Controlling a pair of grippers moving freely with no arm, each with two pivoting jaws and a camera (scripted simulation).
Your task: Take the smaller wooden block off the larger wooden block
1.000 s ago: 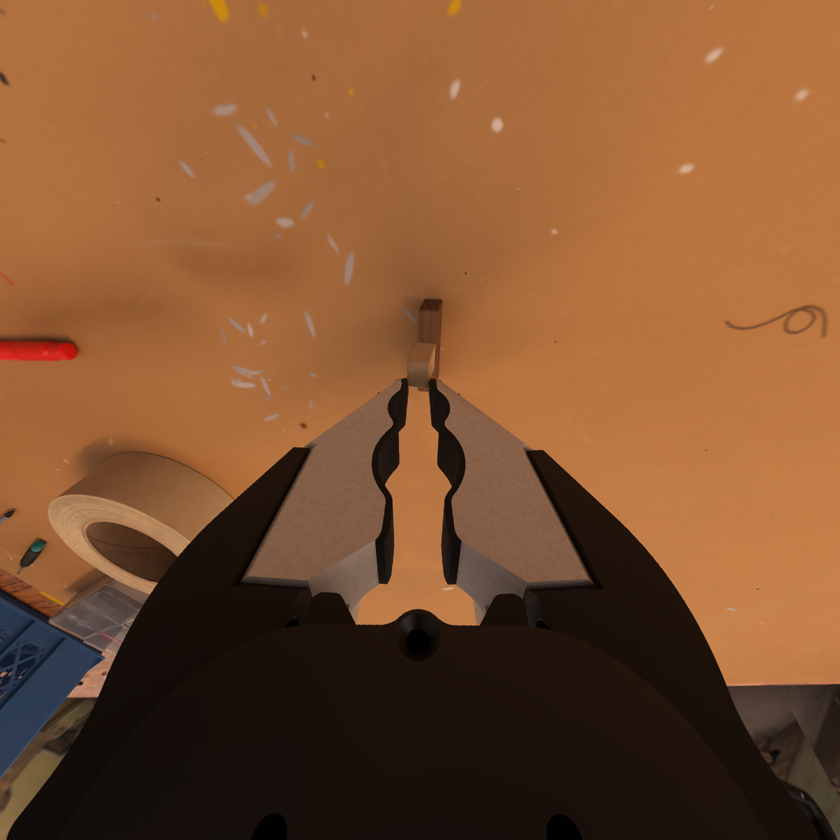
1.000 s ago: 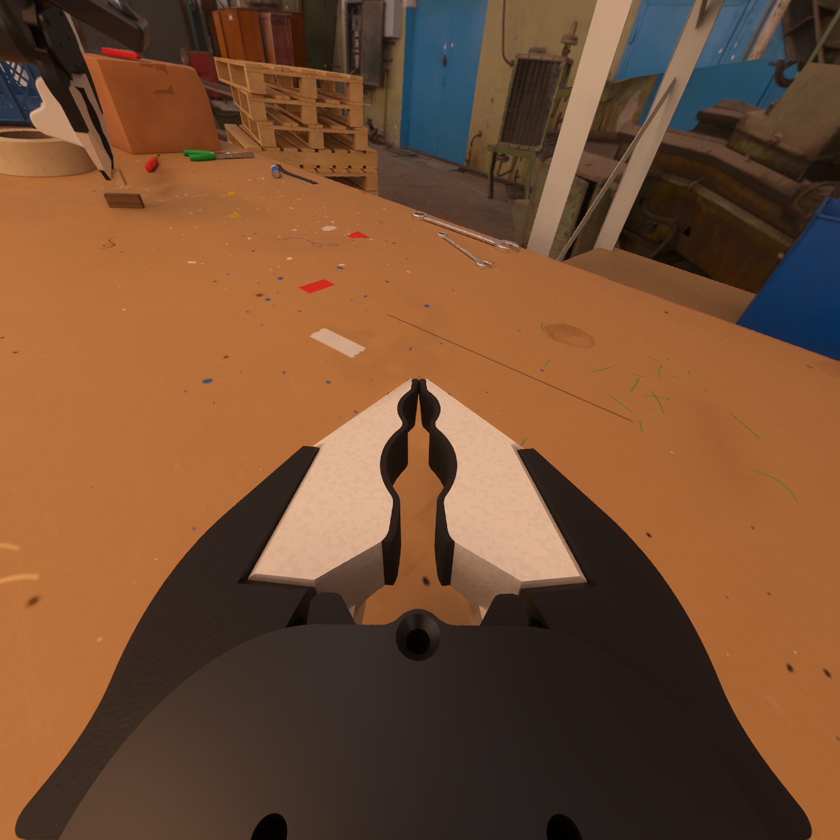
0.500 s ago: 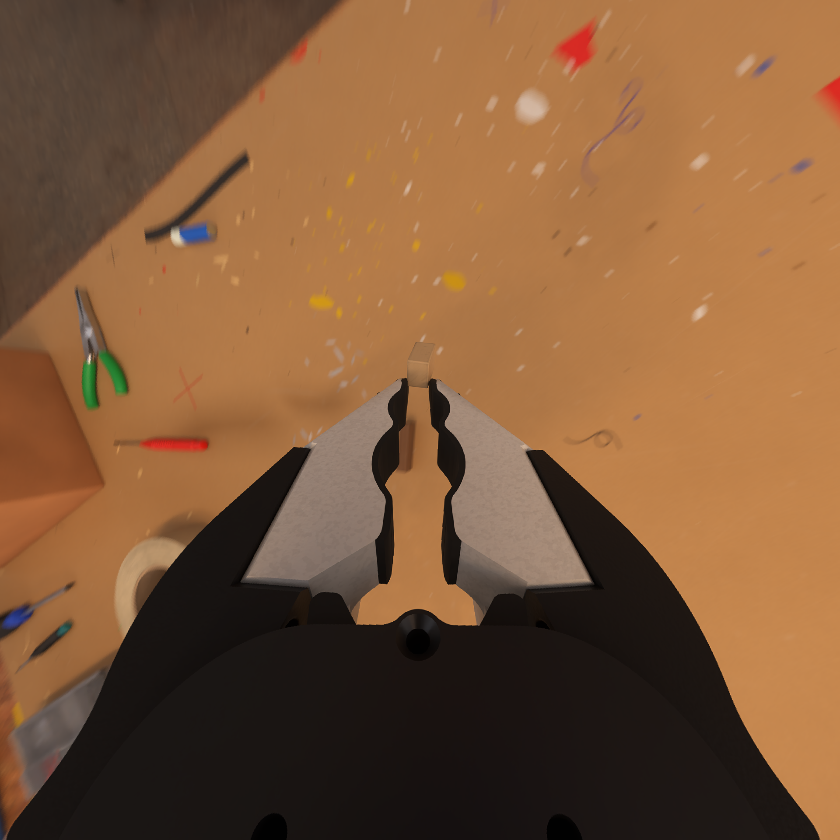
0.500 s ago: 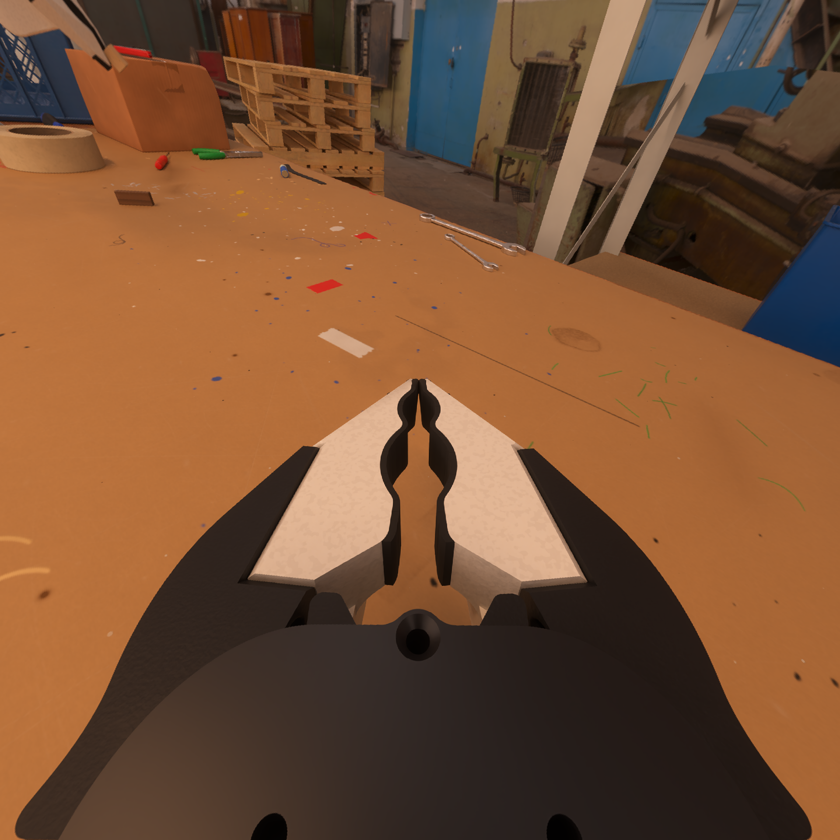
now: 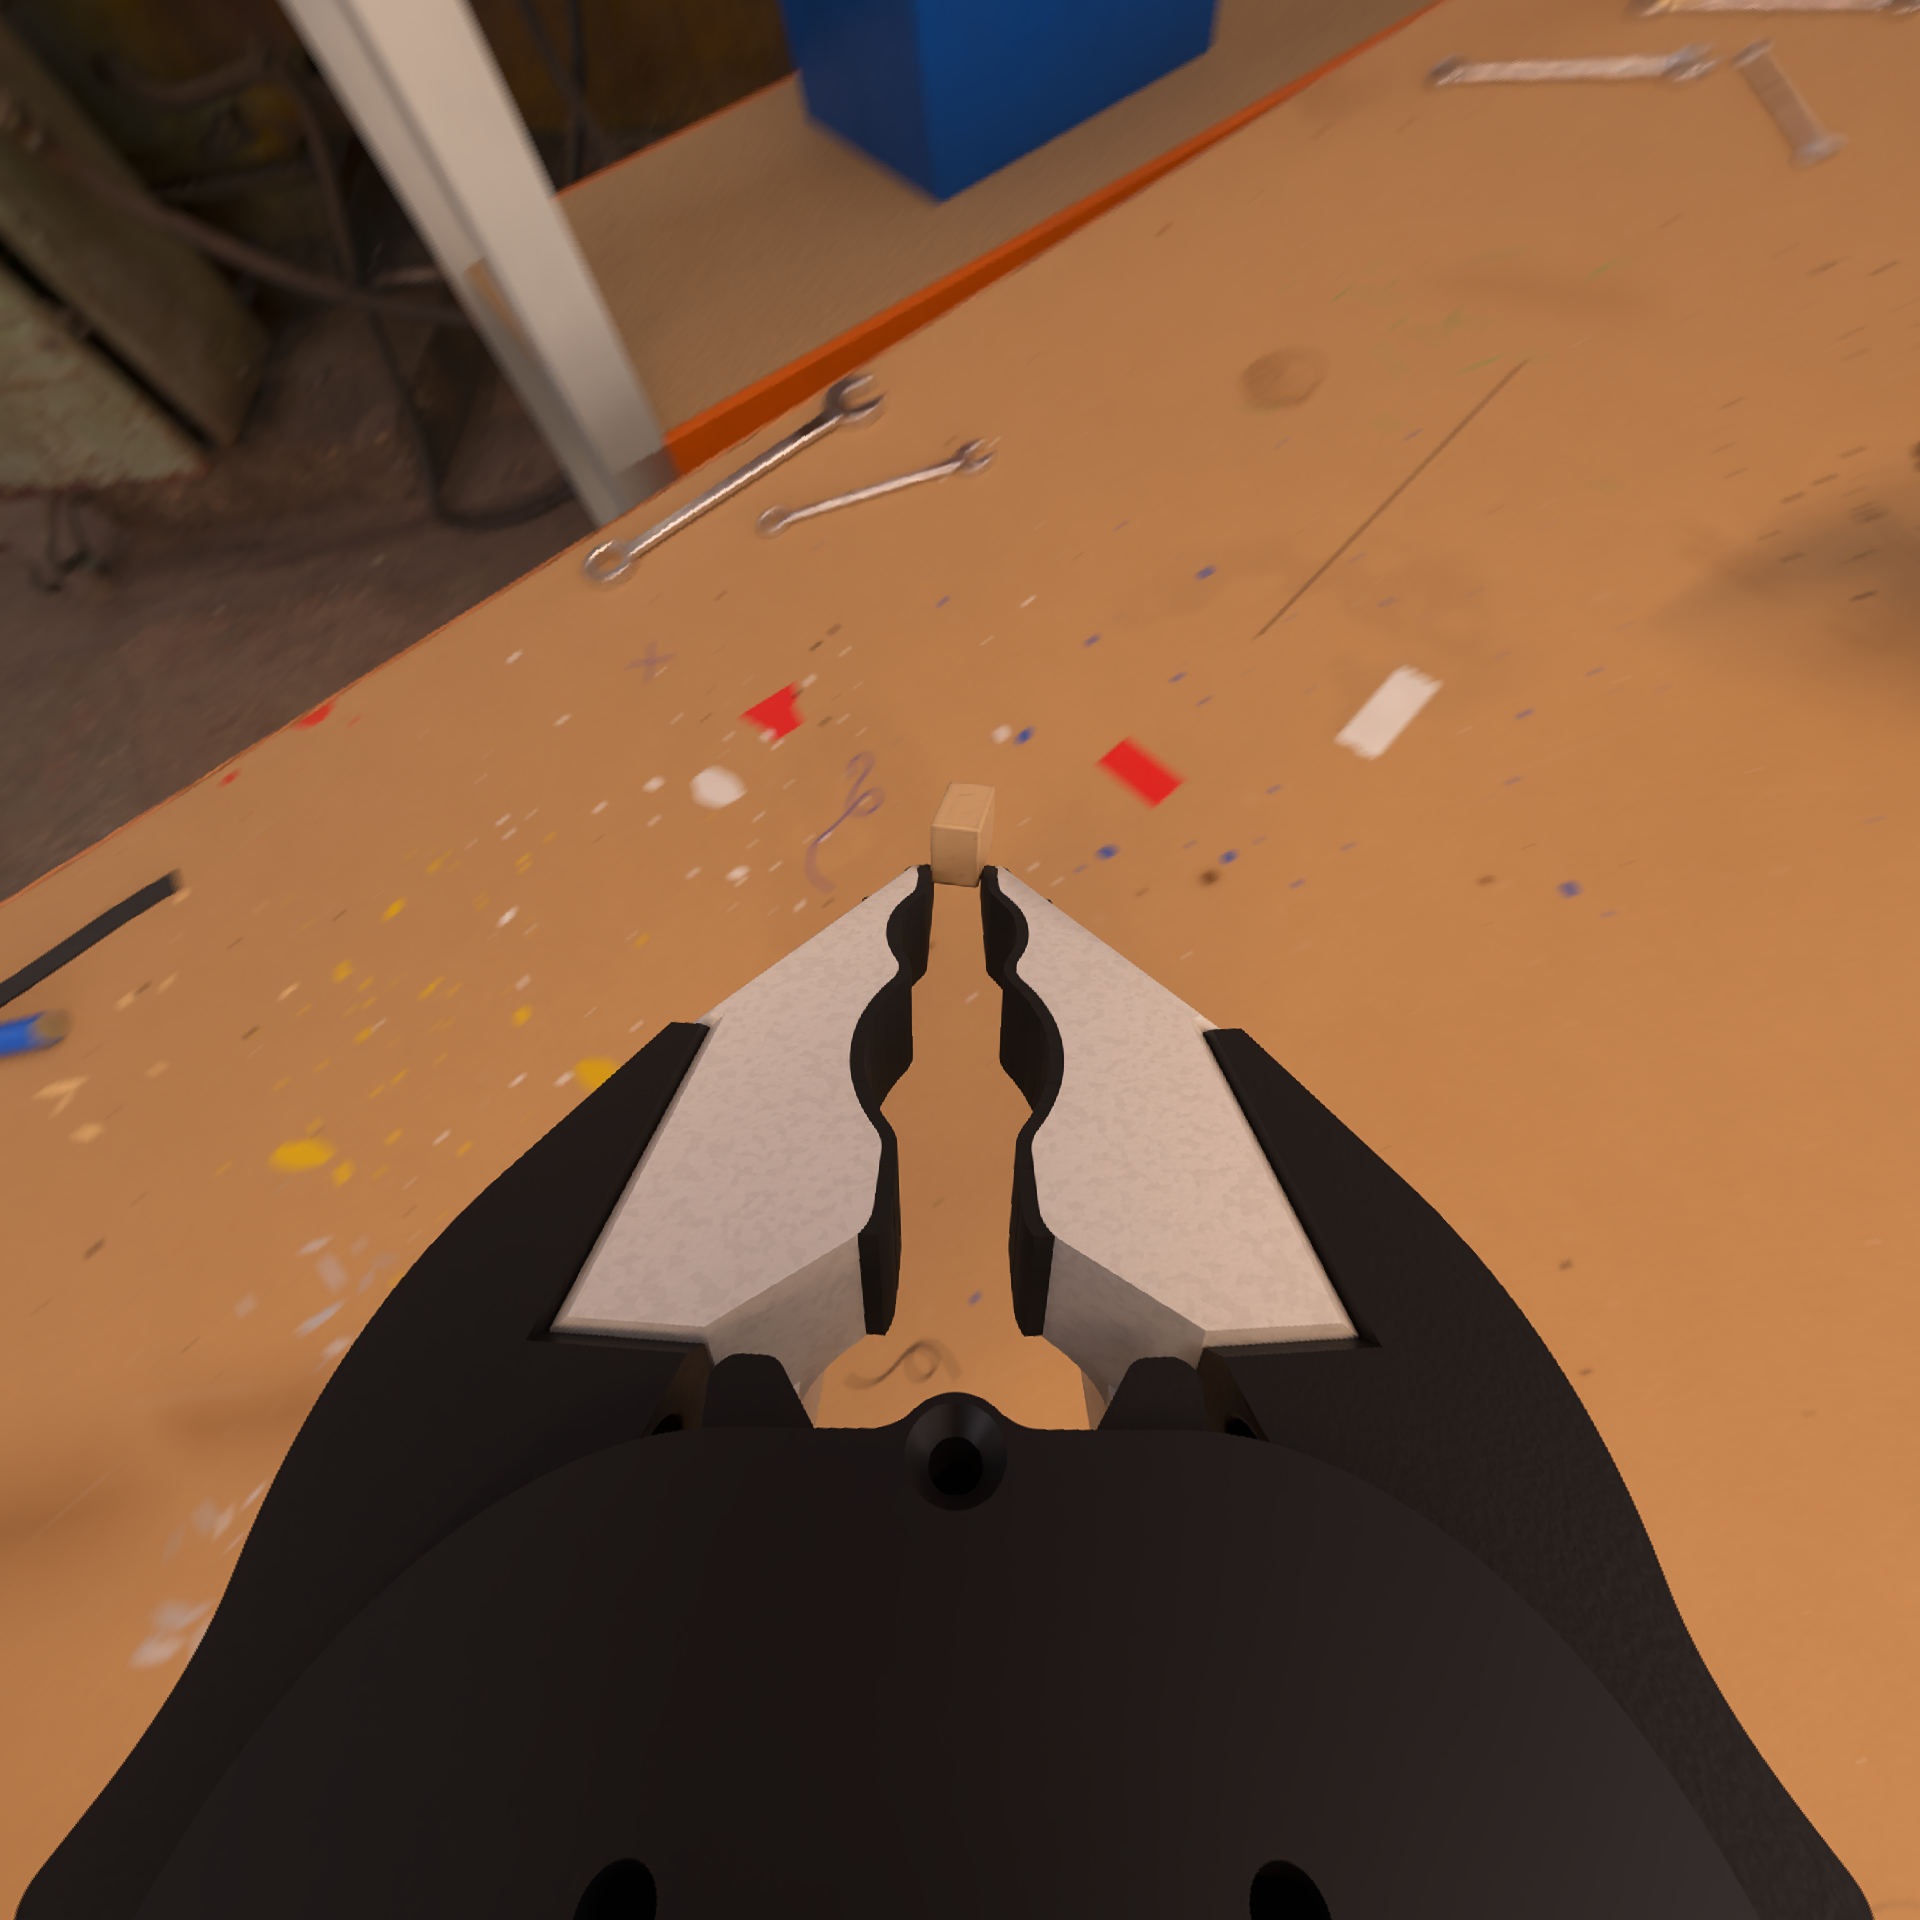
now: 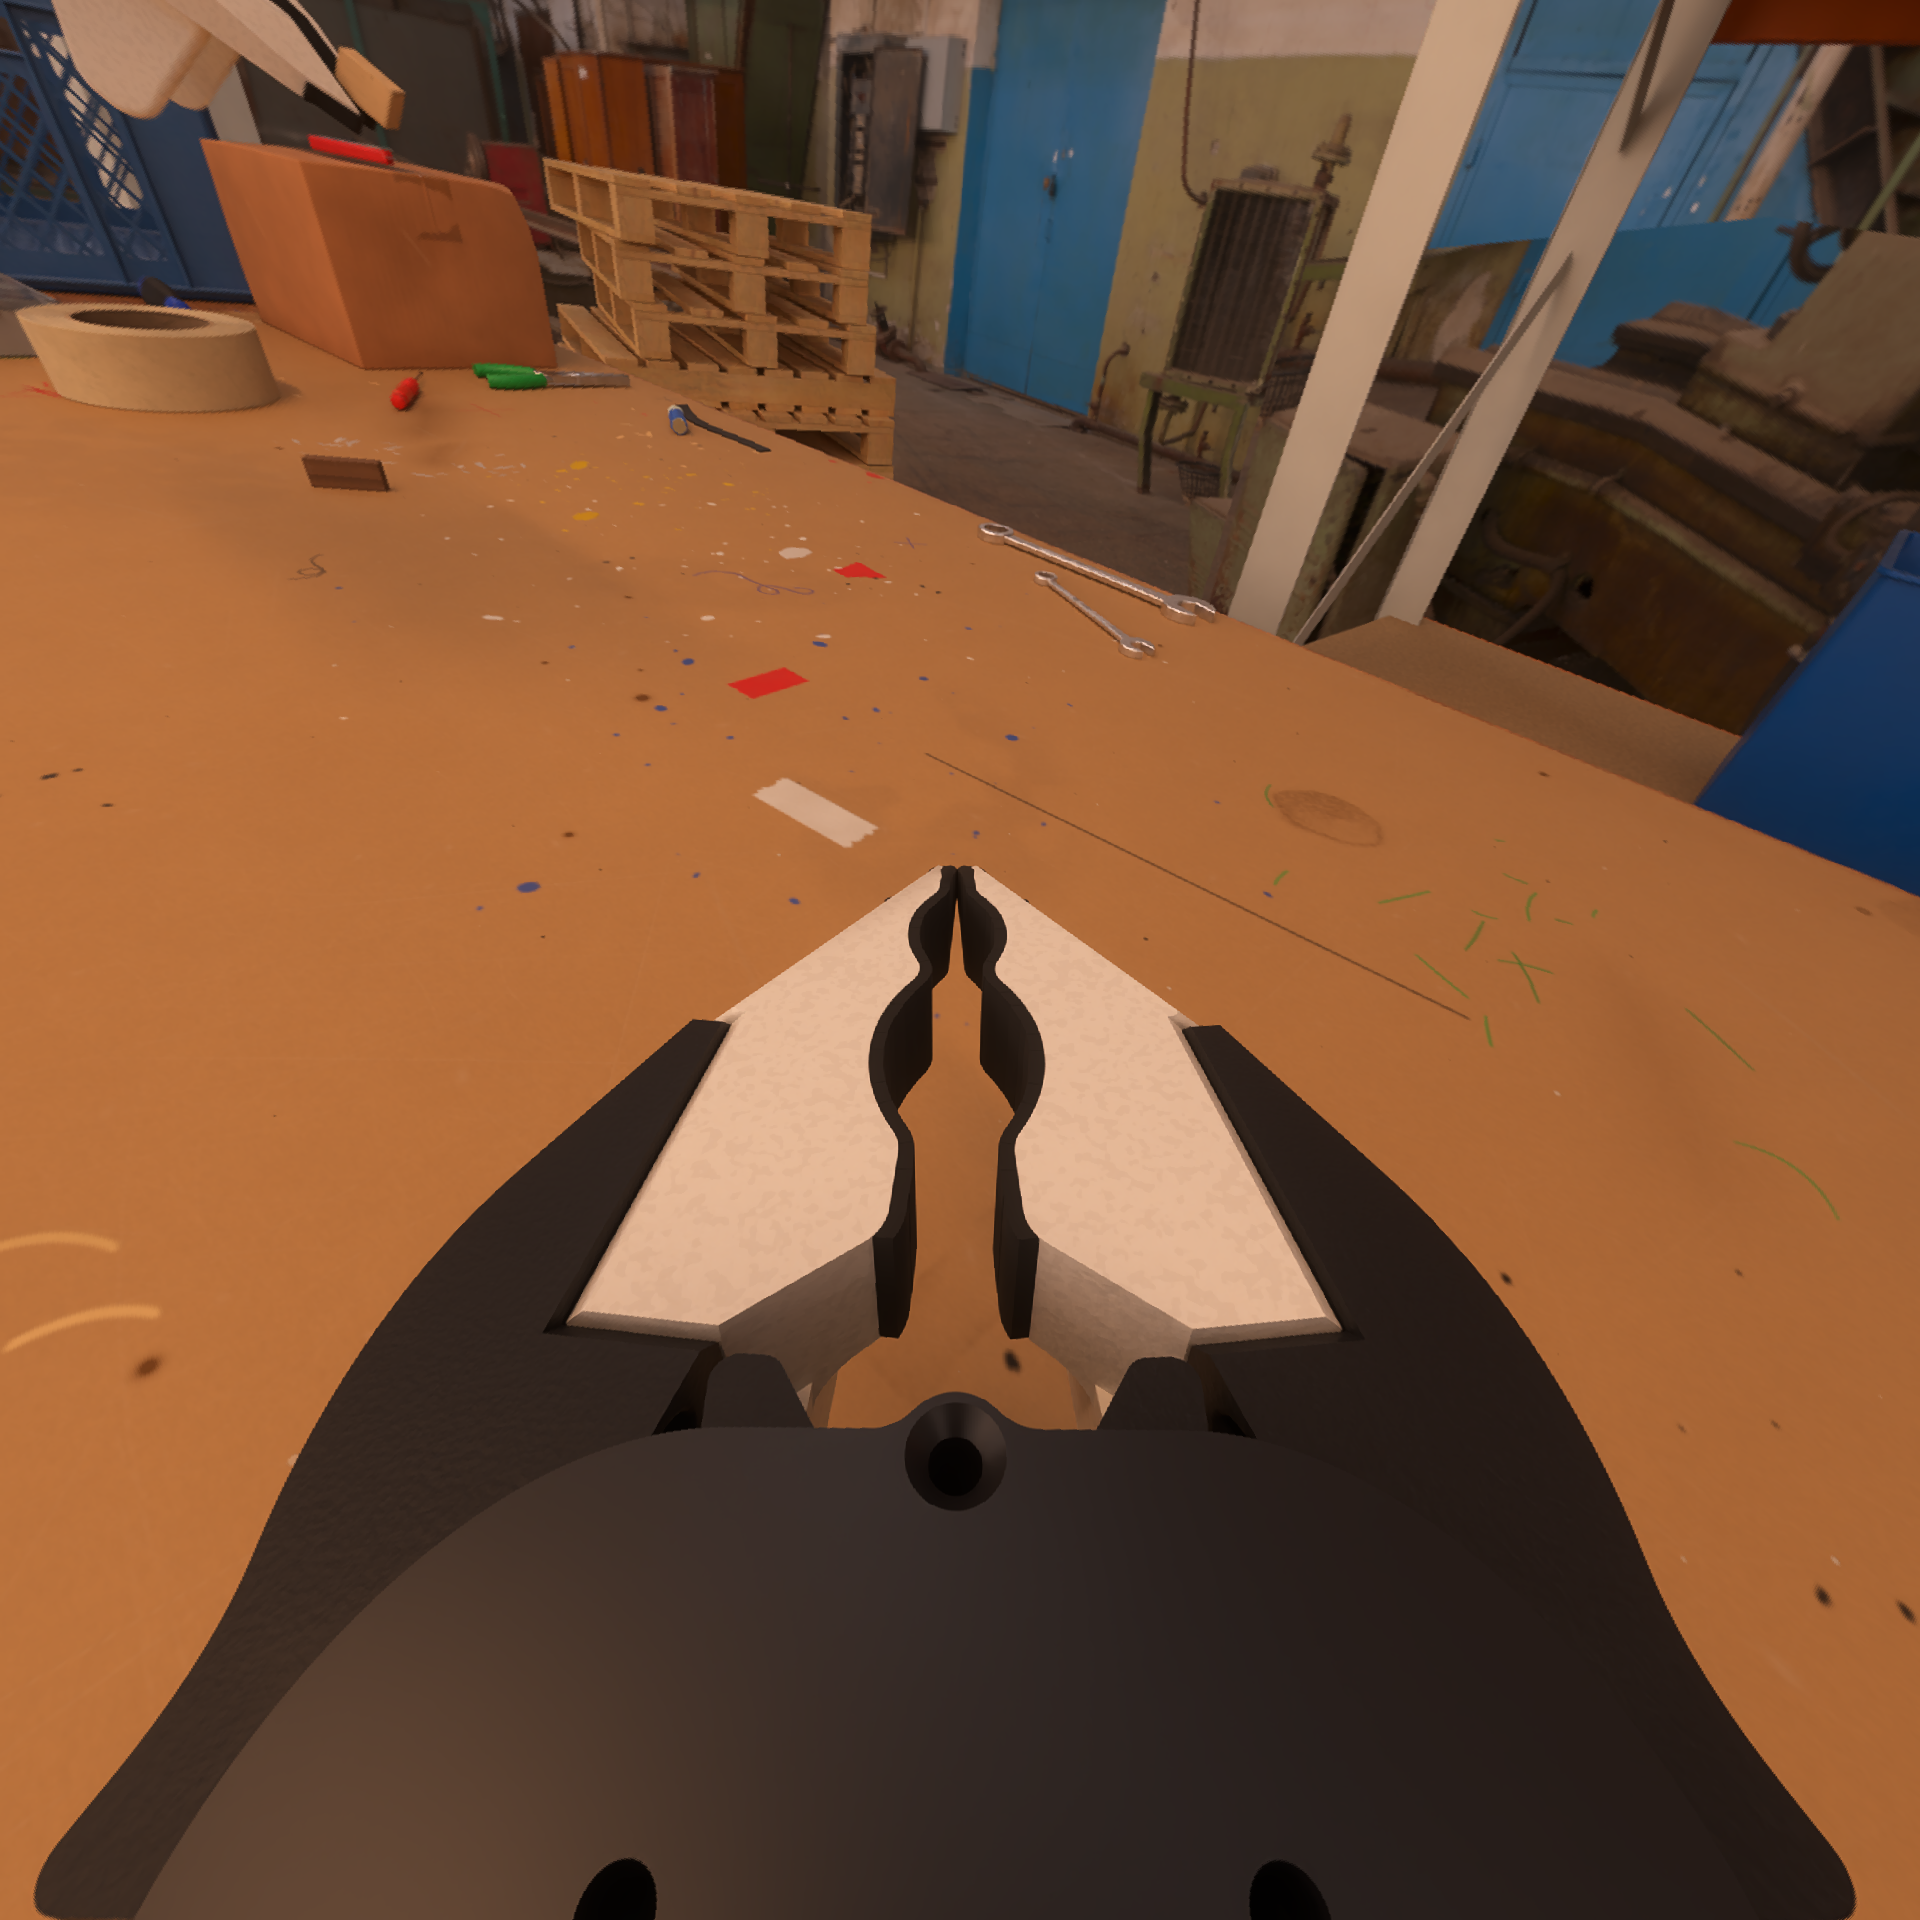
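Note:
My left gripper (image 5: 957,881) is shut on the smaller, pale wooden block (image 5: 963,849), which sticks out past its fingertips high above the table. The right wrist view shows that gripper (image 6: 330,91) at the top left, in the air, with the pale block (image 6: 372,87) in its tips. The larger, dark brown block (image 6: 346,474) lies flat on the orange table (image 6: 312,831), far left, with nothing on it. It is out of the left wrist view. My right gripper (image 6: 957,878) is shut and empty, low over the table.
Two wrenches (image 6: 1101,587) lie near the table's far edge, by a white post (image 6: 1351,312). A tape roll (image 6: 145,353), a cardboard box (image 6: 374,260), green pliers (image 6: 540,376) and a red screwdriver (image 6: 405,392) stand at the far left. Pallets (image 6: 727,281) sit behind.
My left gripper has risen and swung round with the pale block, from looking down at the dark block to looking across the table. The dark block stays on the table. My right gripper barely moved.

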